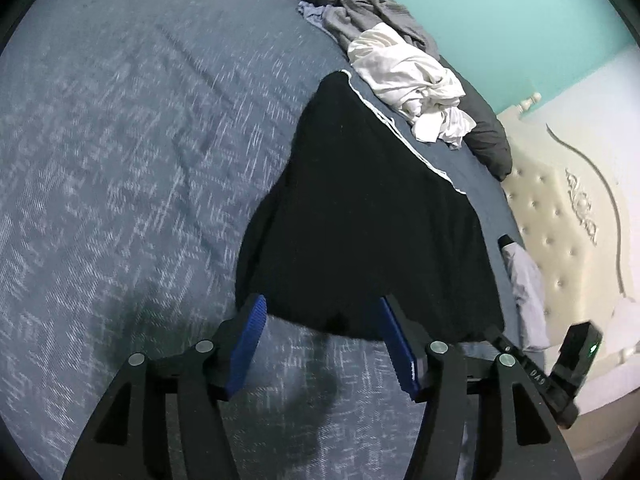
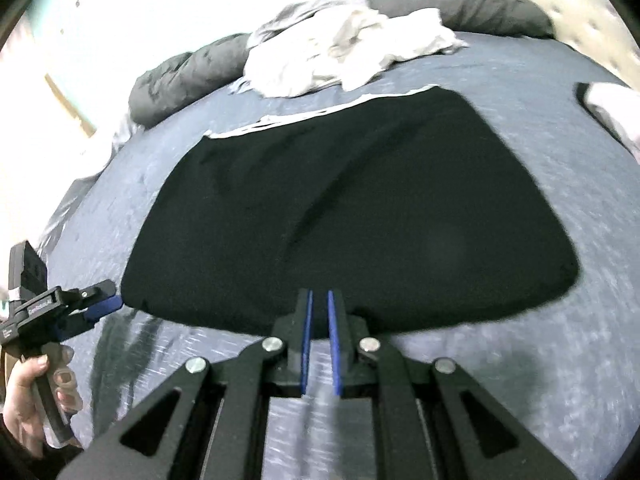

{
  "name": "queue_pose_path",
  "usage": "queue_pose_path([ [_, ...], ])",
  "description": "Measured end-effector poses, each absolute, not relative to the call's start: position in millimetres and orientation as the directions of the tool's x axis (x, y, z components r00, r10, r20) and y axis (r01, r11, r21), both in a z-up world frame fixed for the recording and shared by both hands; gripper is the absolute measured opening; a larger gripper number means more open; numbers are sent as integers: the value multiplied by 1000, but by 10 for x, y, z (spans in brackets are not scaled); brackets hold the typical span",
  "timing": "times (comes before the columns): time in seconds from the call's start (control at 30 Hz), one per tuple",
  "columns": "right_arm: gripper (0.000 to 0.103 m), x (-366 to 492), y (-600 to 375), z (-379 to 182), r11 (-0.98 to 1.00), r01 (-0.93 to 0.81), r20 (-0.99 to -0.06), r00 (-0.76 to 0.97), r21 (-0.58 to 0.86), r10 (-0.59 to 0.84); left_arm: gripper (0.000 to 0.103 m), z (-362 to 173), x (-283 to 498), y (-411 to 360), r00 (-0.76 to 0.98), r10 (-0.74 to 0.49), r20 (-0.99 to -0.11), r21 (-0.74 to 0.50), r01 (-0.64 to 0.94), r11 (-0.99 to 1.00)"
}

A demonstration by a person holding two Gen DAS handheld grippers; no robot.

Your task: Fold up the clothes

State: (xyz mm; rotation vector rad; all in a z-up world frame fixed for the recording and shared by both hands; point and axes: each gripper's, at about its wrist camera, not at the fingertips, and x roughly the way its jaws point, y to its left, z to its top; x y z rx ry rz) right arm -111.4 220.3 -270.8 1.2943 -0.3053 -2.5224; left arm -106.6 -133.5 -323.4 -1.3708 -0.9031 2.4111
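Note:
A black garment [image 1: 360, 216] lies folded flat on the blue-grey bedspread [image 1: 120, 160], with a thin white edge along its far side. My left gripper [image 1: 322, 304] is open, its blue pads just at the garment's near edge, holding nothing. In the right wrist view the same black garment [image 2: 352, 208] fills the middle. My right gripper [image 2: 319, 294] has its jaws nearly closed with a narrow gap, tips at the garment's near edge; no cloth shows between them. The left gripper [image 2: 108, 300] also shows at the left, held by a hand.
A pile of unfolded white and grey clothes [image 1: 404, 68] lies beyond the garment, also seen in the right wrist view [image 2: 344, 52]. Dark grey pillows [image 2: 460, 8] line the far bed edge. A cream tufted headboard [image 1: 560, 208] stands at right. A pale folded item [image 1: 528, 292] lies nearby.

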Motion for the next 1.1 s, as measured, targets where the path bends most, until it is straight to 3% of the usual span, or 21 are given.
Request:
queue_pose_path([
  [0.37, 13, -929, 2640, -2869, -915, 62, -752, -549, 400, -365, 63, -3471, -1076, -1319, -529, 468, -708, -629, 171, -758],
  [0.63, 16, -902, 2720, -2863, -903, 75, -729, -564, 423, -388, 62, -3546, -1147, -1410, -590, 474, -654, -686, 198, -700],
  [0.67, 16, -900, 2732, -2866, -905, 74, -730, -565, 419, -384, 60, -3542, -1158, -1408, -594, 477, -648, -691, 195, -696],
  [0.73, 16, -898, 2759, -2871, -904, 73, -730, -565, 421, -385, 47, -3517, -1170, -1407, -606, 474, -639, -694, 187, -696],
  [0.8, 16, -900, 2787, -2871, -904, 70, -728, -568, 422, -384, 23, -3500, -1178, -1403, -613, 469, -636, -691, 180, -700],
  [0.9, 17, -908, 2835, -2877, -900, 61, -724, -572, 431, -385, 17, -3493, -1190, -1420, -620, 484, -617, -708, 170, -685],
  [1.1, 17, -892, 2902, -2859, -897, 60, -716, -580, 439, -389, 13, -3238, -1230, -1287, -651, 502, -570, -715, 91, -693],
])
